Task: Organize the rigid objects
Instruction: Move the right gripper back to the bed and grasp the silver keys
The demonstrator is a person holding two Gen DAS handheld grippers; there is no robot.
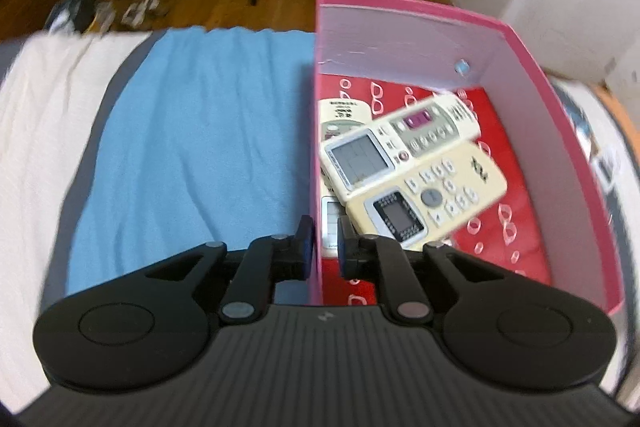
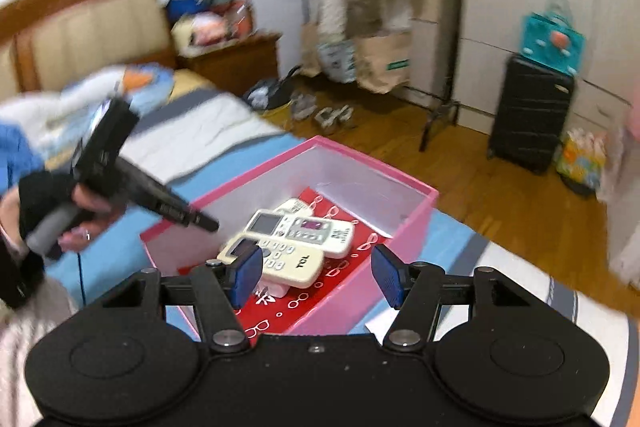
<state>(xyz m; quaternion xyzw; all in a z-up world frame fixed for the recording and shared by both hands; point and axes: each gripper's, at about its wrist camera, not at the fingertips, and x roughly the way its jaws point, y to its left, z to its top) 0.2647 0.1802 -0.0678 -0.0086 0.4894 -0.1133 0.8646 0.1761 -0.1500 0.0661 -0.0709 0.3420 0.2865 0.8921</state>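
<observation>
Pink cardboard forms the open box (image 1: 560, 131), a straight-walled rectangle with pale inner walls and a red floor printed with small white spectacles. It sits on a soft, slightly rumpled blue towel (image 1: 192, 131) spread over the bed (image 1: 44, 131), whose cover is a ribbed cream fabric.

Inside the box lie hard plastic remote controls, stacked loosely. A white remote (image 1: 400, 143) with a grey screen and a purple button lies slantwise on top. A cream remote (image 1: 432, 199) with round buttons and a dark-edged screen lies beside and partly beneath it. A third remote (image 1: 340, 113) shows only at its end, under the others, against the box's left wall.

The left tool (image 1: 322, 247) points steeply down with its blue-padded jaws straddling the box's left wall, one inside and one outside, closed almost together on that thin wall. In the right wrist view a hand (image 2: 76, 215) in a dark fingerless glove grips its handle.

The right tool (image 2: 316, 275) hovers above the box's near corner, angled down, its ribbed blue pads spread wide with nothing gripped.
</observation>
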